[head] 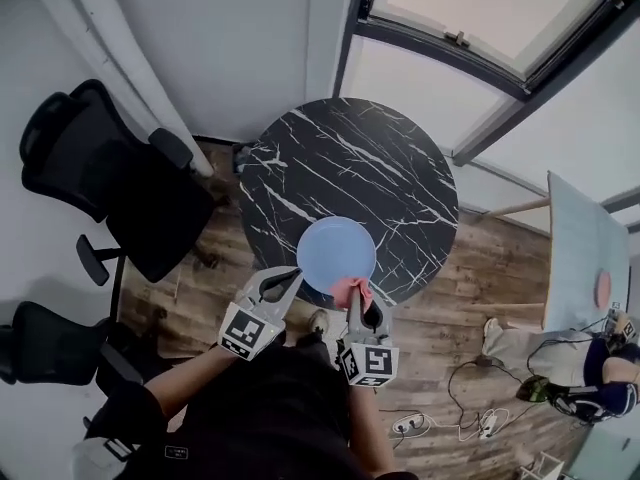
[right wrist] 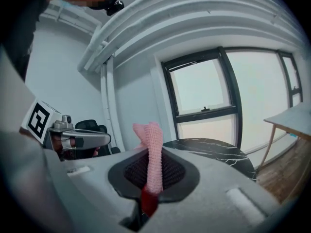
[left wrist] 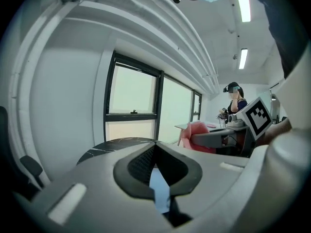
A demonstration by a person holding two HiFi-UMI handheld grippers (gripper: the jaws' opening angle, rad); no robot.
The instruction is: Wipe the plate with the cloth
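Head view — left tool (head: 287, 278) covers plate (head: 335, 251) edge.

Round marble table (head: 350, 168) stands between a black chair (head: 130, 198) and, seemingly, a desk (head: 580, 258).

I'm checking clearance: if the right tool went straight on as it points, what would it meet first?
Likely nothing near: past its cloth, the right tool aims over the table at the far wall. Depth is unclear.
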